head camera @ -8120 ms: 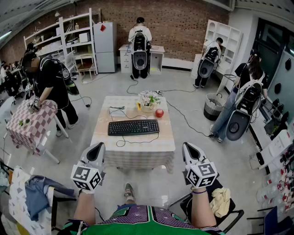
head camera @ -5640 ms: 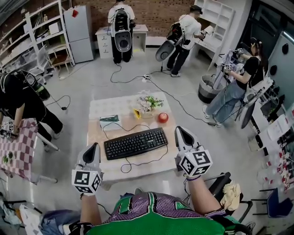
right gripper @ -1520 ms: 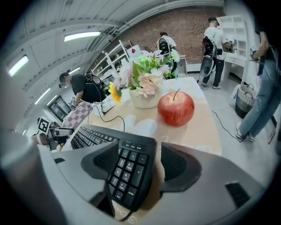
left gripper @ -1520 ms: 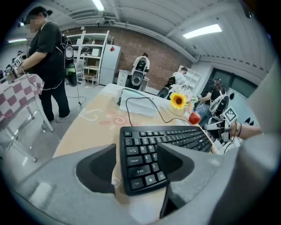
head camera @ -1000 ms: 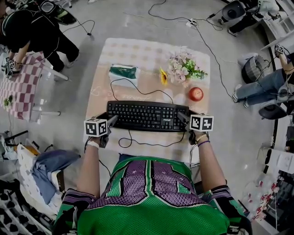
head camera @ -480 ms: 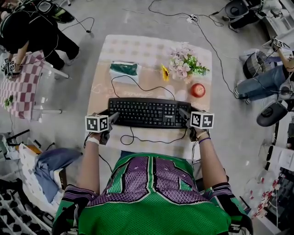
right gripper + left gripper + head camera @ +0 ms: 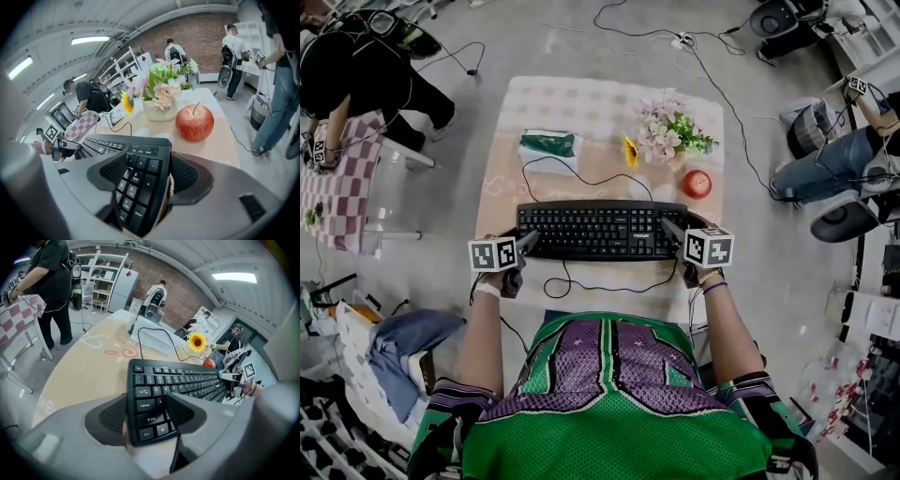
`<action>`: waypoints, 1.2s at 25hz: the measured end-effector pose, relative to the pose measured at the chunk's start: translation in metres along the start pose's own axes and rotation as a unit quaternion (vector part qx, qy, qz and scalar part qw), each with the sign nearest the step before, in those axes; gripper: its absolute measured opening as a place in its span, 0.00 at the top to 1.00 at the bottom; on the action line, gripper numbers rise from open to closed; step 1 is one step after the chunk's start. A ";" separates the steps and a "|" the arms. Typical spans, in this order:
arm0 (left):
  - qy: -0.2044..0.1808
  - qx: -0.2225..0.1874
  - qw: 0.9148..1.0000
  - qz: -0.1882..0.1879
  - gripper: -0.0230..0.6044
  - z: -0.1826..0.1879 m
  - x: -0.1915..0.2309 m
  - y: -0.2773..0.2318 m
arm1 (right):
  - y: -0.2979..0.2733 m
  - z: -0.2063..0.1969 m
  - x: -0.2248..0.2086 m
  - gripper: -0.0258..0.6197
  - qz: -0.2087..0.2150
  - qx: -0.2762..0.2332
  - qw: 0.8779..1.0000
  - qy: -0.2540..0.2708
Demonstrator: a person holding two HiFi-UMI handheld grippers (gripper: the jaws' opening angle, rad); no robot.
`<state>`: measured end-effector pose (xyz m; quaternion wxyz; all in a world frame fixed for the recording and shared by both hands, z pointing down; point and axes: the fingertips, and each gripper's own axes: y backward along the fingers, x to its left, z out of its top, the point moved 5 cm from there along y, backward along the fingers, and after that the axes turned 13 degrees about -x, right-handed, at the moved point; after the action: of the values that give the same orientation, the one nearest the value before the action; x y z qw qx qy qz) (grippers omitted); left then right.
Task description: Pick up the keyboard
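The grasp looks made, so the lift comes next: both tongs should rise together and level, minding the trailing cable (image 7: pixel 609 291). The keyboard (image 7: pixel 602 230) lies across the table's (image 7: pixel 502 183) near half, toward 6 o'clock. The left tongs (image 7: pixel 528 243) pinch its 9 o'clock end, and the right tongs (image 7: pixel 669 229) clamp its 3 o'clock number-pad end.

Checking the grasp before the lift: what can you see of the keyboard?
Black plastic full-size keyboard, keys up, set crosswise near the table's front edge. Its black cord loops over the tabletop. The left hand-held gripper clamps its Ctrl/Shift end, the right hand-held gripper its number-pad end. Whether it has left the table is unclear.
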<state>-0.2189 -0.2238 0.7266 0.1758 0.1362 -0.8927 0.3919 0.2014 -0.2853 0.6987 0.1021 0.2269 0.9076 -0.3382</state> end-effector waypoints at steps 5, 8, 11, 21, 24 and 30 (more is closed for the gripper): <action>0.026 -0.009 1.000 -0.012 0.54 0.001 0.002 0.003 | 0.017 0.039 0.017 0.54 0.027 -0.063 0.998 0.009; 0.038 -0.012 0.999 -0.019 0.54 0.000 0.003 0.004 | 0.025 0.050 0.023 0.54 0.038 -0.095 0.995 -0.014; 0.039 -0.021 0.999 -0.025 0.54 0.000 0.003 0.005 | 0.032 0.054 0.024 0.55 0.041 -0.121 0.990 -0.054; 0.051 -0.025 0.998 -0.034 0.54 -0.003 0.004 0.007 | 0.052 0.072 0.026 0.58 0.087 -0.176 0.962 -0.191; 0.051 -0.031 0.998 -0.029 0.54 -0.002 0.005 0.008 | 0.055 0.078 0.024 0.61 0.120 -0.184 0.944 -0.248; 0.064 -0.032 0.997 -0.036 0.54 0.000 0.008 0.008 | 0.055 0.092 0.019 0.63 0.197 -0.213 0.880 -0.376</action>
<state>-0.2291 -0.2194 0.7246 0.2508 0.1369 -0.8863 0.3646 0.2139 -0.3020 0.5919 0.5465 0.2296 0.7875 -0.1690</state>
